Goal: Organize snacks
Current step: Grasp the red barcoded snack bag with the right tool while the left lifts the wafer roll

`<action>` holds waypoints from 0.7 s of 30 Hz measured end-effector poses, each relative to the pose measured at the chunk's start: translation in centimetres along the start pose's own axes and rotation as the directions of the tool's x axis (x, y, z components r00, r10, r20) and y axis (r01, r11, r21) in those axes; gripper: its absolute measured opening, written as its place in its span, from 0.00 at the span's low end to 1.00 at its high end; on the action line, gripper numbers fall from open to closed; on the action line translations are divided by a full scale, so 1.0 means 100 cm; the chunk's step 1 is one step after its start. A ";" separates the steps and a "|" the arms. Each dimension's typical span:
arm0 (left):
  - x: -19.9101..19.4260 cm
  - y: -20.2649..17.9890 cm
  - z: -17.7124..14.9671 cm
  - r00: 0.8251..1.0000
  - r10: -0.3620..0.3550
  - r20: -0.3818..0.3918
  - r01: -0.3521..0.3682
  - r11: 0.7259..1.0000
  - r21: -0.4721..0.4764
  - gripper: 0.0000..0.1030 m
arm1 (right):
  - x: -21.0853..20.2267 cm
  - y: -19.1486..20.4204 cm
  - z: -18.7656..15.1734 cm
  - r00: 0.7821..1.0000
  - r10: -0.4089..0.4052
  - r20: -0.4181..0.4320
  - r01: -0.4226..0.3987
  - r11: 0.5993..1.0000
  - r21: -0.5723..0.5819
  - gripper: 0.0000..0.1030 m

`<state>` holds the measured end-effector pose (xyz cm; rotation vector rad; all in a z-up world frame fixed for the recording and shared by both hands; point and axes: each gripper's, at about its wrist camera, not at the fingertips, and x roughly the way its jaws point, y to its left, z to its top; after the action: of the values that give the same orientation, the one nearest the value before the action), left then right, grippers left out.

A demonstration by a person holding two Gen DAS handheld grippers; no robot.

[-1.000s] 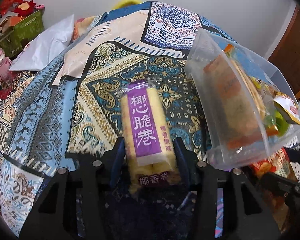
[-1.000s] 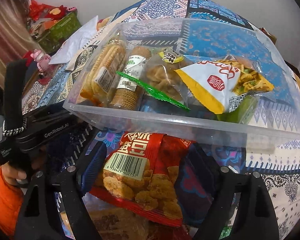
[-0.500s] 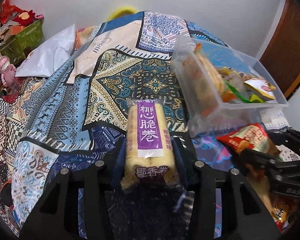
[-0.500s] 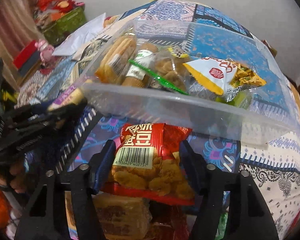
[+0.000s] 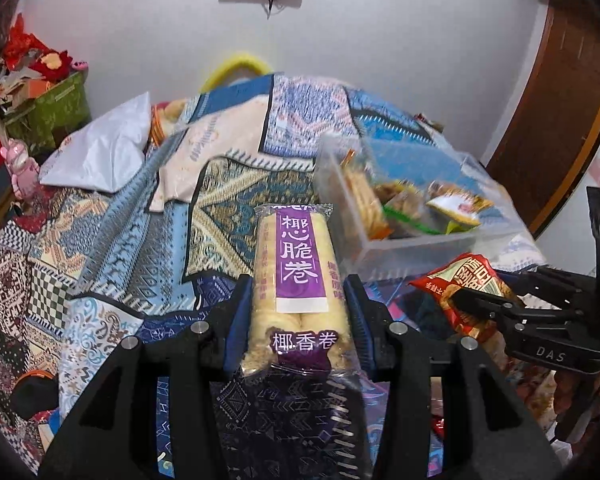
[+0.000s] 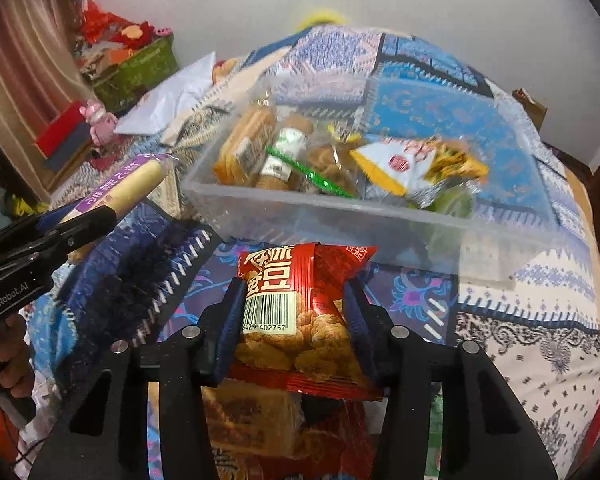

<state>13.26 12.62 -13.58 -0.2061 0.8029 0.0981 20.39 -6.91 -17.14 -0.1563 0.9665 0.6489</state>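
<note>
My left gripper (image 5: 298, 300) is shut on a coconut roll pack (image 5: 298, 280) with a purple label, held above the patterned bedspread. The pack also shows in the right wrist view (image 6: 128, 186). My right gripper (image 6: 294, 316) is shut on a red snack bag (image 6: 300, 316), also seen in the left wrist view (image 5: 466, 284), raised just in front of a clear plastic bin (image 6: 340, 216). The bin (image 5: 412, 248) holds several snack packs and lies ahead and right of the left gripper.
More snack packs (image 6: 252, 420) lie under the right gripper. A white pillow (image 5: 100, 156) lies at the far left of the bed. A green box (image 5: 48, 108) and a pink toy (image 5: 20, 164) stand beyond the left edge. A wooden door (image 5: 560, 120) is at right.
Both grippers have risen and drawn back from the bin with their packs still held. The bin now appears smaller and farther off in both views.
</note>
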 end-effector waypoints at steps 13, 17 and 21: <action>-0.030 -0.042 0.029 0.994 -0.066 0.091 0.063 0.997 0.043 0.44 | -0.053 -0.019 0.011 0.987 0.000 0.160 -0.006 0.999 0.037 0.43; -0.022 -0.057 0.041 0.991 -0.083 0.100 0.079 0.996 0.051 0.44 | -0.062 -0.027 0.022 0.978 -0.018 0.207 0.011 0.999 0.035 0.43; -0.004 -0.072 0.052 0.991 -0.095 0.092 0.090 0.994 0.060 0.44 | -0.061 -0.039 0.034 0.973 -0.037 0.228 0.029 0.999 0.038 0.43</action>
<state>17.83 6.78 -8.77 -0.1839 0.7000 -0.0021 22.64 -11.32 -10.93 -0.0644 0.7511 0.6049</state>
